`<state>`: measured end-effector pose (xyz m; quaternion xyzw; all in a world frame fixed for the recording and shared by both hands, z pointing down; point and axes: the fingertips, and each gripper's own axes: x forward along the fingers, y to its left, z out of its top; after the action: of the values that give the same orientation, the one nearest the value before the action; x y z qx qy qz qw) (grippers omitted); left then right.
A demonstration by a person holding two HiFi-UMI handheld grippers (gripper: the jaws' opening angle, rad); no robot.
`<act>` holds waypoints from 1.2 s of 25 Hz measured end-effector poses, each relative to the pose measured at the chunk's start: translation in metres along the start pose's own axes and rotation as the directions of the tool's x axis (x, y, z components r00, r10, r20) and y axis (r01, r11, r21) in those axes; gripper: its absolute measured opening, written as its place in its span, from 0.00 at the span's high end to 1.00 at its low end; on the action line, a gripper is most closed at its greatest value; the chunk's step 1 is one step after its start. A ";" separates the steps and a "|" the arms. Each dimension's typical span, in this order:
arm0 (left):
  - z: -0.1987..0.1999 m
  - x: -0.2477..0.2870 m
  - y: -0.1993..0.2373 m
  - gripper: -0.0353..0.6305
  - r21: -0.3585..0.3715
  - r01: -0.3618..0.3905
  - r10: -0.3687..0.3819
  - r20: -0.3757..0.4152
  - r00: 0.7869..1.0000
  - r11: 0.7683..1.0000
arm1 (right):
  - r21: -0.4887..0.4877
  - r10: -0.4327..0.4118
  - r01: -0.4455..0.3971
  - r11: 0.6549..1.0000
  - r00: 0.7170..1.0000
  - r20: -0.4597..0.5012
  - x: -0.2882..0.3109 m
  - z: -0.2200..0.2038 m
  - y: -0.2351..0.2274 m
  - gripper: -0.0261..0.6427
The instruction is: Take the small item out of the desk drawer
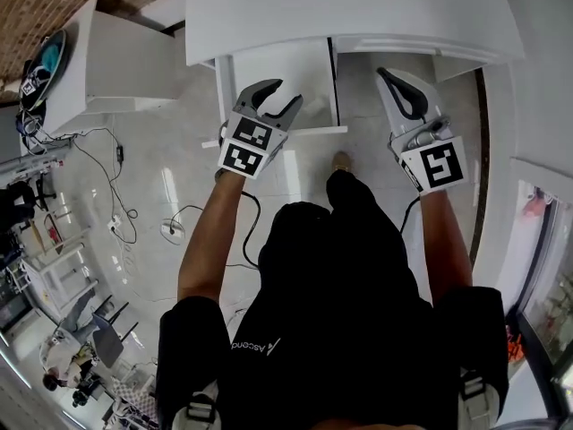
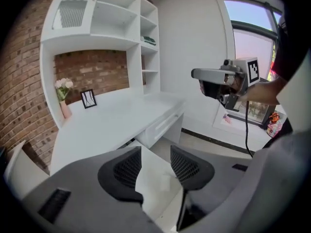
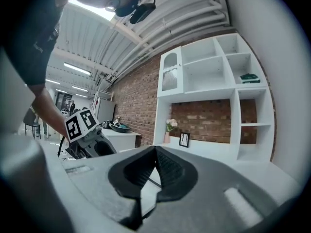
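I have the left hand-held gripper (image 1: 288, 92) over the near end of the open drawer (image 1: 286, 70), which sticks out from the white desk (image 1: 340, 7) toward me. Its jaws are spread with nothing held between them. Through the gap, in the left gripper view, I see only the drawer's white floor, and I cannot make out the small item on it. The right hand-held gripper (image 1: 383, 73) hangs to the right of the drawer, apart from it, by the desk's near edge. Its jaws are pressed together and empty.
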<state>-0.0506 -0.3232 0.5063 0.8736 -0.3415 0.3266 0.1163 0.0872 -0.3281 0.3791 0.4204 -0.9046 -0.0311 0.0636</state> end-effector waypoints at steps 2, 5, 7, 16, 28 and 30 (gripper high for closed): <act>-0.008 0.022 0.002 0.67 0.015 0.031 -0.030 -0.065 0.997 0.999 | 0.010 0.004 -0.004 1.000 1.000 -0.013 0.010 -0.007 -0.010 0.96; -0.028 0.056 -0.003 0.67 0.030 0.087 -0.081 -0.170 0.982 0.996 | 0.034 -0.004 0.005 0.999 1.000 -0.028 0.015 -0.021 -0.024 0.96; -0.039 0.077 -0.009 0.67 0.033 0.126 -0.115 -0.228 0.967 0.991 | 0.061 -0.015 0.018 0.998 0.998 -0.053 0.015 -0.030 -0.033 0.96; -0.110 0.155 -0.022 0.67 0.011 0.253 -0.219 -0.469 0.856 0.967 | 0.090 -0.089 0.098 0.991 0.992 -0.094 0.010 -0.068 -0.073 0.96; -0.170 0.219 -0.031 0.67 0.020 0.365 -0.261 -0.664 0.701 0.931 | 0.155 -0.139 0.167 0.974 0.975 -0.174 0.002 -0.135 -0.107 0.96; -0.182 0.222 -0.036 0.67 -0.004 0.389 -0.284 -0.692 0.664 0.921 | 0.165 -0.145 0.176 0.970 0.972 -0.186 0.001 -0.146 -0.111 0.96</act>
<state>0.0073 -0.3347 0.7895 0.7464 -0.0827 0.6197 0.2281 0.1912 -0.4013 0.5112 0.4975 -0.8577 0.0822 0.1006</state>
